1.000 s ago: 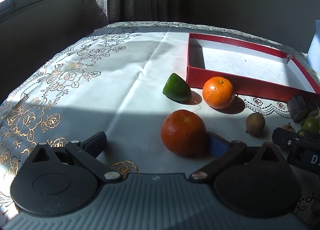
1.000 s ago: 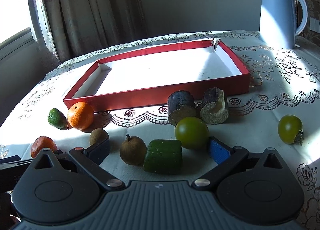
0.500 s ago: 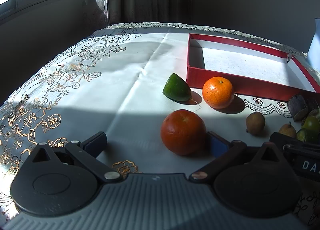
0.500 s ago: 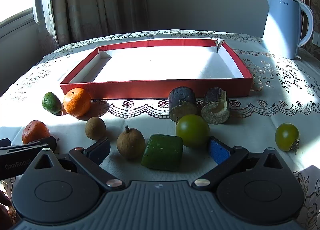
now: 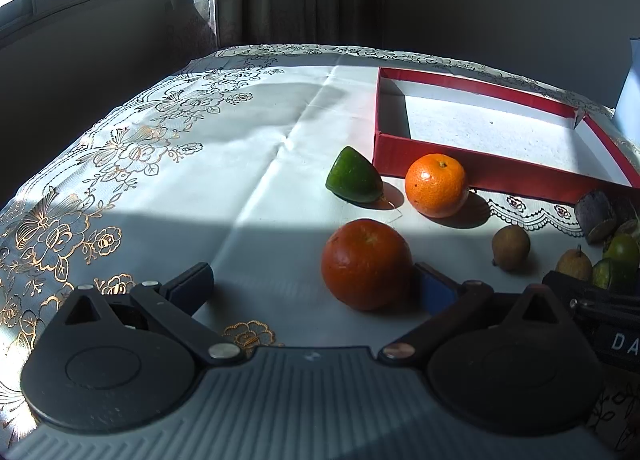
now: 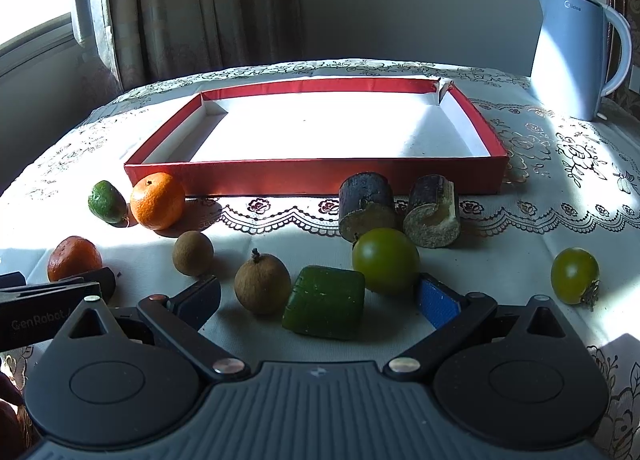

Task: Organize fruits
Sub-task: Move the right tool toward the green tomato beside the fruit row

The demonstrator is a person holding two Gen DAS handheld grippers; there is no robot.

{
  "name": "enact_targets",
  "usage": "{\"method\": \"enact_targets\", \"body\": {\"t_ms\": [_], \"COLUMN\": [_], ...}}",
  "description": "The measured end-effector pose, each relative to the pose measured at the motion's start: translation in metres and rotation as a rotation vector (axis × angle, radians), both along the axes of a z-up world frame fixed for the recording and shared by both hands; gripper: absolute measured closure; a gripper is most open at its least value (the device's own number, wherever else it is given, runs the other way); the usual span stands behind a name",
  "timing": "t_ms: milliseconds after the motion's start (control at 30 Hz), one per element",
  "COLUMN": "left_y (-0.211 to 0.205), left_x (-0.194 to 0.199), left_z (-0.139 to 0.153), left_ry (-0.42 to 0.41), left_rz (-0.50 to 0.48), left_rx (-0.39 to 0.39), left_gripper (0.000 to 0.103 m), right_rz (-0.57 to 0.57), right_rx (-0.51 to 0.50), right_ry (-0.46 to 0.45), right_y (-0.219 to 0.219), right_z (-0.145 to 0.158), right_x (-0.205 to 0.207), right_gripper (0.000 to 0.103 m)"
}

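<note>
An empty red tray [image 6: 312, 175] [image 5: 472, 171] lies at the back of the table. Fruits lie in front of it. My left gripper [image 5: 312, 284] is open; a dark orange [image 5: 366, 264] sits between its fingers, against the right finger [image 5: 434, 292]. A bright orange [image 5: 436, 184] and a green wedge [image 5: 354, 175] lie beyond. My right gripper [image 6: 318, 296] is open around a brown round fruit [image 6: 262, 288] and a green block [image 6: 325, 308]. A green tomato [image 6: 385, 260] touches its right finger [image 6: 440, 300].
Two dark cut stem pieces [image 6: 366, 205] [image 6: 432, 211] stand before the tray. Another green tomato [image 6: 575, 275] lies right, a small brown fruit [image 6: 193, 253] left. A pale blue kettle [image 6: 576, 55] stands at the back right. The left gripper shows in the right wrist view [image 6: 60, 300].
The right wrist view has turned and risen a little, so the tray now sits more centred. The left gripper has barely moved; the dark orange stays between its fingers.
</note>
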State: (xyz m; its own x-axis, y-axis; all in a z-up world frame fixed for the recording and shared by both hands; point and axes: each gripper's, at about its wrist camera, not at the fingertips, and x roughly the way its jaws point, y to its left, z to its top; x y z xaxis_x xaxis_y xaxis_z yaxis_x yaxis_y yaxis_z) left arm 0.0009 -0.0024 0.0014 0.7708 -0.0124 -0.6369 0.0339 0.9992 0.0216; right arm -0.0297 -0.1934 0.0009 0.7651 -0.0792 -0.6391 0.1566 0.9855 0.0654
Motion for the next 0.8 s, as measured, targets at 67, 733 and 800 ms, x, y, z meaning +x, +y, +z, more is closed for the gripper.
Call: {"method": "enact_targets", "body": {"t_ms": [67, 733, 800], "left_y": [0.0, 0.0, 0.0], "left_x": [0.0, 0.0, 0.0], "left_z": [0.0, 0.0, 0.0], "left_ry": [0.001, 0.001, 0.001], "left_rz": [0.001, 0.002, 0.002], "left_rx": [-0.002, -0.007, -0.007], "left_gripper": [0.0, 0.0, 0.0], "right_rz": [0.016, 0.099, 0.074], "right_rx": [0.002, 0.001, 0.002], "right_ry": [-0.002, -0.144, -0.151], "right_y": [-0.002, -0.045, -0.057], "right_z": [0.0, 0.01, 0.01], "right_x": [-0.002, -0.061, -0.067], "right_gripper": [0.0, 0.0, 0.0]}}
